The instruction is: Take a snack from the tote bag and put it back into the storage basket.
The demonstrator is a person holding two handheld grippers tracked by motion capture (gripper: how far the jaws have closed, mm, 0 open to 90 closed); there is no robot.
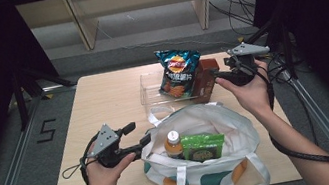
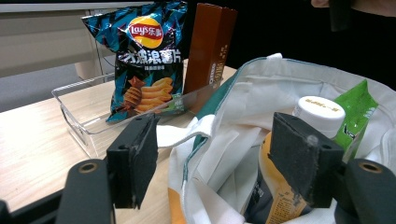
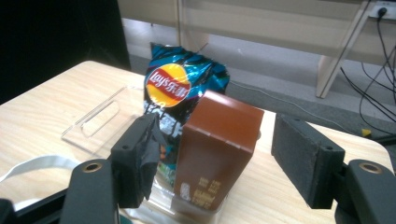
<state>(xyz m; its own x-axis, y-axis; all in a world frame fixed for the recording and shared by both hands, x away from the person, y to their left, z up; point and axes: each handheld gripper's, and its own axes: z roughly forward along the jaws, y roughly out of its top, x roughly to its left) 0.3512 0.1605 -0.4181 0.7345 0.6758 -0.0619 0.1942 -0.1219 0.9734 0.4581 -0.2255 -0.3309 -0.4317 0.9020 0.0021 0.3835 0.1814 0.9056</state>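
Right hand-held gripper (image 3: 212, 163), jaws open w/ gap either side, faces upright brown box (image 3: 215, 151) straight ahead in clear tray (image 1: 152, 94); left hand-held gripper (image 1: 139, 134), open, sits farther off.

Light falls evenly from above on my table (image 1: 103, 102), darkness all around; the chip bag (image 3: 184, 88) glints, my near jaws blur softly.
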